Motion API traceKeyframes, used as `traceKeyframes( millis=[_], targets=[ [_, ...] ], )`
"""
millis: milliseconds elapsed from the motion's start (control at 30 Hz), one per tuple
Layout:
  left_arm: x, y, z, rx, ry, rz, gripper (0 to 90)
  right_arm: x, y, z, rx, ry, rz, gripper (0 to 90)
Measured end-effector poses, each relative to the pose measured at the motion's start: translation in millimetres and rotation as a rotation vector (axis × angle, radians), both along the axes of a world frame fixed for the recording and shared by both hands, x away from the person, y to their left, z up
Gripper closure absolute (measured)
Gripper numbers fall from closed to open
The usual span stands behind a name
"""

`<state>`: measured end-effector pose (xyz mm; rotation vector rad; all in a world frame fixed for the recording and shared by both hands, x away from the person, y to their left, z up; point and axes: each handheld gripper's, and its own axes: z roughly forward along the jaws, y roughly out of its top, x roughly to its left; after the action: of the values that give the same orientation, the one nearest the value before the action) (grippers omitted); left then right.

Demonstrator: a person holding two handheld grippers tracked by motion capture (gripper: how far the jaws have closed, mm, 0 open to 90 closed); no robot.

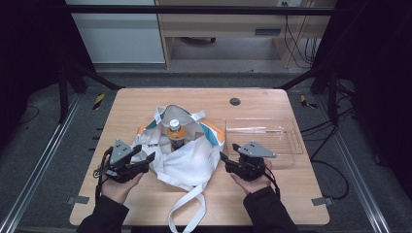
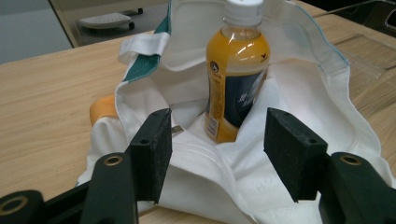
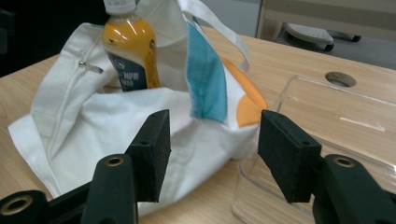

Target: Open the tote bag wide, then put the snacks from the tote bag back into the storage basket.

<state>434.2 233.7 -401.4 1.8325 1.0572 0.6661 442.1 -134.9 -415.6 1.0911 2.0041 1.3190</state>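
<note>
A white tote bag (image 1: 187,158) with teal and orange panels lies open in the middle of the wooden table (image 1: 131,104). An orange drink bottle (image 1: 176,134) with a white cap stands upright inside it, also seen in the left gripper view (image 2: 236,70) and the right gripper view (image 3: 130,49). My left gripper (image 1: 144,153) is open at the bag's left edge, its jaws either side of the white fabric (image 2: 219,168). My right gripper (image 1: 227,154) is open just right of the bag (image 3: 140,126), holding nothing.
A clear plastic tray (image 1: 265,136) sits at the right of the table, close to my right gripper; its rim (image 3: 303,121) lies beside the bag. A round cable hole (image 1: 234,101) is near the far edge. The bag's strap (image 1: 187,206) trails toward the front edge.
</note>
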Motion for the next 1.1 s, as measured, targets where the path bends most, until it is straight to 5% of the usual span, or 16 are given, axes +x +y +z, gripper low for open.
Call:
traceKeyframes(
  millis=[467,1100],
  targets=[
    [9.6,-5.6,18.0,-0.020,-0.035,-0.028,37.5,-21.0,-37.3,-7.7,-0.018,0.015,-0.011,39.0],
    [34.6,-27.6,29.5,-0.038,-0.059,-0.043,36.8,-34.2,-61.9,-18.1,-0.012,0.025,-0.001,36.5]
  ],
)
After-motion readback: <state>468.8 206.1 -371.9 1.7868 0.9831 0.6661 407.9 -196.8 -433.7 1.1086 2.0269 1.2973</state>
